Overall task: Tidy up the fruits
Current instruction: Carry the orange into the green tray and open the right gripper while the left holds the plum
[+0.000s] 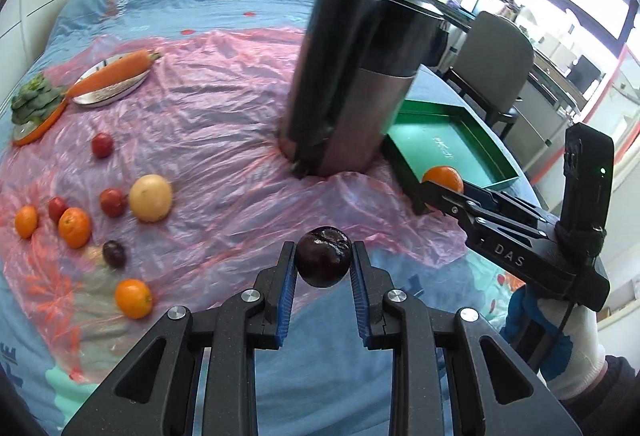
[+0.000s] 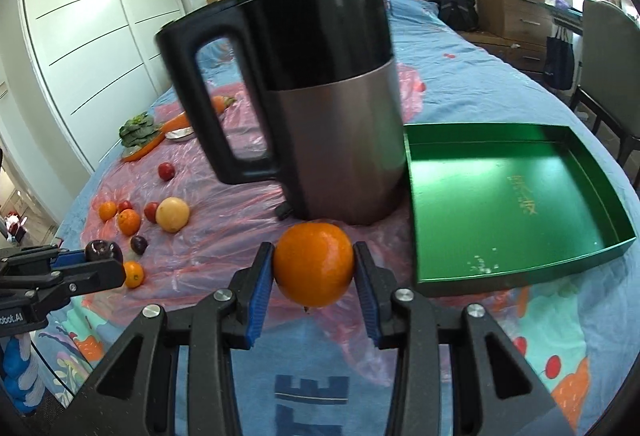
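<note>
The sorting had barely begun. The green tray (image 2: 520,203), on the bed to the right of the tall black-and-steel kettle (image 2: 320,95), was bare inside, with no fruit in it yet. Two pieces were in transit: the left tool (image 1: 323,264) was clamped on a dark plum (image 1: 324,262), held clear above the pink plastic sheet (image 1: 224,107), and the right tool (image 2: 314,270) was clamped on an orange (image 2: 314,268), held just near of the kettle and left of the tray's near corner.

Most of the work looked to be left. On the sheet's left side lay a loose group: a pale yellow fruit (image 1: 151,197), three small red fruits (image 1: 102,145), another dark plum (image 1: 114,254) and three more oranges (image 1: 75,227). Farther left, a carrot (image 1: 116,71) lay on a silver dish (image 1: 108,91) and leafy greens (image 1: 34,101) sat on an orange plate; I judged these to be outside the fruit sorting.

As for writing, the right tool's body read "DAS" in the left wrist view, and the left tool's side showed "obot.AI", cut off at the edge. Gold characters were printed on the tray floor, too blurred to read. The bedsheet carried large blue letters ending in "TE".
</note>
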### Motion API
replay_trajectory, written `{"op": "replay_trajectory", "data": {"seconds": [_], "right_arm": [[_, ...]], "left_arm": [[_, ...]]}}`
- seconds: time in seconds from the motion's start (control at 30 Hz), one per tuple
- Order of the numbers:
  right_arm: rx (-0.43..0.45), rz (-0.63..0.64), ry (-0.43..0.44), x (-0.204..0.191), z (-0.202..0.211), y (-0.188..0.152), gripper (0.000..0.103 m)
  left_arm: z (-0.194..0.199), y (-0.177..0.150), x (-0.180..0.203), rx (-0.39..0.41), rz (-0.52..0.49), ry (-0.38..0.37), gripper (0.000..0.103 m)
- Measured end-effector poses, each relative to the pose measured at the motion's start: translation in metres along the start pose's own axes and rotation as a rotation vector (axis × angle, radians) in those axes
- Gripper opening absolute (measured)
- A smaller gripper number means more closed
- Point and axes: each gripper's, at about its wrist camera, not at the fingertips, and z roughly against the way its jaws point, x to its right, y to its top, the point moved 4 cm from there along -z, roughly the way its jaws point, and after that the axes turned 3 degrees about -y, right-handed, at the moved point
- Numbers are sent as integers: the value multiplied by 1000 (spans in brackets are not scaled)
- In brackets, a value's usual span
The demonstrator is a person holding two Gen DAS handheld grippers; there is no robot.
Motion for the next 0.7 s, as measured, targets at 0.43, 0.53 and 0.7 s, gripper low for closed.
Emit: {"op": "replay_trajectory", "data": {"seconds": [0.43, 0.53, 0.7], "right_arm": [[40, -98, -200, 152, -23, 42, 16], [34, -127, -233, 186, -37, 52, 16], [-16, -155, -289, 232, -71, 67, 16]], "left_arm": [[-94, 69, 109, -55, -148, -86, 22], [-125, 81, 124, -86, -165, -84, 22], [-173, 94, 135, -137, -178, -53, 22]]}}
